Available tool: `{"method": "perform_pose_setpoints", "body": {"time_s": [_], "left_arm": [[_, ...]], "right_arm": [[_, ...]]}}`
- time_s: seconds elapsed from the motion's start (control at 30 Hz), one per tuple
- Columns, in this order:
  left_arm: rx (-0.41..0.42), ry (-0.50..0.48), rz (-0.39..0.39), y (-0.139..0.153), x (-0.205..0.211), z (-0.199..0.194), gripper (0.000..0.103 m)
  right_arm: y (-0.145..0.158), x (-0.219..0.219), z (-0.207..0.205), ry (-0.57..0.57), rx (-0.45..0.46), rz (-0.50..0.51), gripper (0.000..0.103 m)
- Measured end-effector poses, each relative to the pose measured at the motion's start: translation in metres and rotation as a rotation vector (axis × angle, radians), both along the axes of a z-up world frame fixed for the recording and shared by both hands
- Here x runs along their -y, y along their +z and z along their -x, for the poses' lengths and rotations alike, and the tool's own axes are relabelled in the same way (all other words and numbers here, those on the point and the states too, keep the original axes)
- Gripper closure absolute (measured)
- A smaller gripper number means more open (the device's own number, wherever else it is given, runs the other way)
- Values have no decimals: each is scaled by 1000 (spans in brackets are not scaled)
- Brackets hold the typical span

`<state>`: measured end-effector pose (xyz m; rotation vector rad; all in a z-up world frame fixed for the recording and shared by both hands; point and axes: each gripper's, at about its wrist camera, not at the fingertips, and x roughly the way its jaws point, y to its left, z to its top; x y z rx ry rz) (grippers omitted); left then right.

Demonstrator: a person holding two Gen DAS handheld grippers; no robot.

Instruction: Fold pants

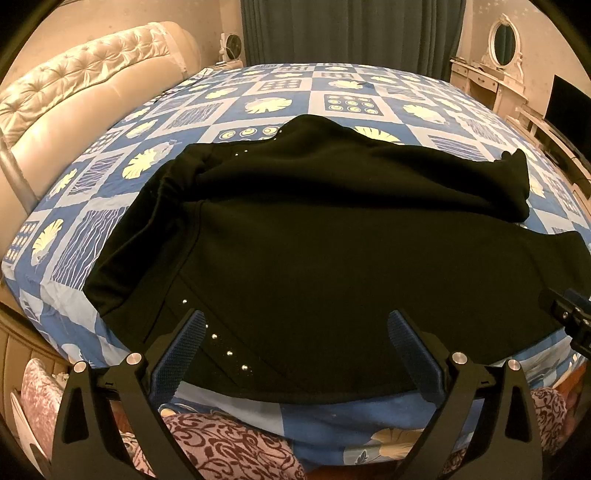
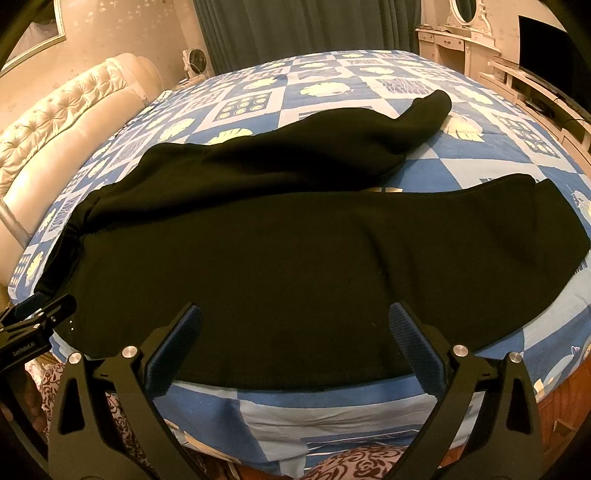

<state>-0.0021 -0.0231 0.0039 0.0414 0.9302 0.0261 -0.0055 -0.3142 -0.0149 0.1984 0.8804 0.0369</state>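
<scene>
Black pants [image 1: 314,251] lie spread across a bed [image 1: 303,94] covered in a blue-and-white patchwork sheet with pale leaf prints. Their waist end lies toward the tufted cream headboard [image 1: 85,96], and the two legs run out to the other side, the farther one rumpled and angled away. A row of small silver studs [image 1: 221,345] marks the near edge. Both tongs hover over that near edge of the fabric, the left tongs [image 1: 295,325] and the right tongs [image 2: 295,321] each with fingers spread wide, pinching nothing. Dark green curtains [image 1: 351,31] hang behind the bed.
</scene>
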Motion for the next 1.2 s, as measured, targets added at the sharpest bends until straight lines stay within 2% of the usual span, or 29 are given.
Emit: {"method": "perform_pose_setpoints", "body": {"time_s": [0.57, 0.67, 0.8, 0.97, 1.1, 1.2], "left_arm": [[-2, -3, 1, -1, -1, 1, 4], [-5, -10, 7, -2, -1, 1, 4], [-10, -46, 54, 8, -14, -9, 4], [10, -77, 156, 26, -57, -46, 4], [-72, -68, 273, 25, -111, -114, 4], [-96, -2, 272, 21, -150, -165, 4]], "right_arm": [[0, -3, 2, 0, -2, -11, 2], [2, -7, 2, 28, -1, -17, 2], [11, -9, -4, 89, 0, -27, 2], [23, -6, -31, 126, -4, -61, 2], [31, -3, -66, 100, -4, -120, 2], [38, -4, -98, 105, -2, -150, 2]]}}
